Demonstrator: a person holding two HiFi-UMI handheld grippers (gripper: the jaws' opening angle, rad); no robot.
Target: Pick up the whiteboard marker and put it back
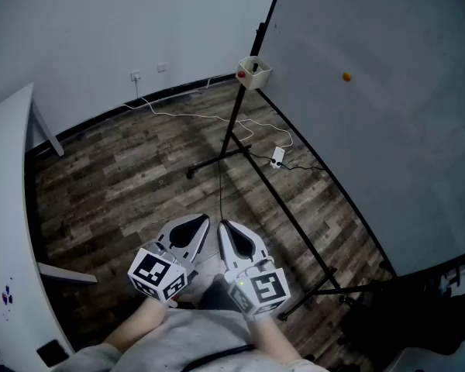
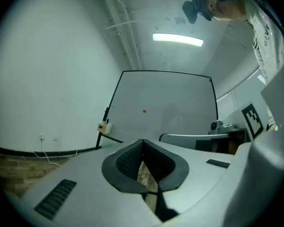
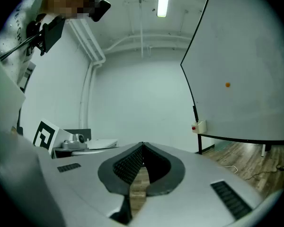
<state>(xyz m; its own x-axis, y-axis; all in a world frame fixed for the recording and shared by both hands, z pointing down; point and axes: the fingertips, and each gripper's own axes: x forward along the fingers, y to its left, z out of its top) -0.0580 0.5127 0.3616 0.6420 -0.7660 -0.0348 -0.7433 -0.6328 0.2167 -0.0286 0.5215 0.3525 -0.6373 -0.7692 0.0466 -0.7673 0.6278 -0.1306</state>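
The left gripper (image 1: 201,222) and the right gripper (image 1: 226,227) are held side by side close in front of the person's body, pointing out over the wooden floor (image 1: 139,177); each gripper's own view shows its fingers closed tip to tip, with only floor planks visible through the hollow behind the tips, so neither carries anything. Beyond them stand the black legs of a stand (image 1: 217,157), with a white cable (image 1: 194,116) trailing across the floor towards the wall. Further off, a small pale box (image 1: 254,74) with a red spot on its side hangs at the lower corner of the whiteboard (image 1: 372,91), well apart from both grippers. A short dark stub rising from that box may be the whiteboard marker, though it is too small to tell, and no marker shows elsewhere. The board carries one orange dot (image 1: 346,76). By my judgement no handling is in progress: the marker is in neither gripper, and whether the pick-up is still to come or the return is already made cannot be read here.
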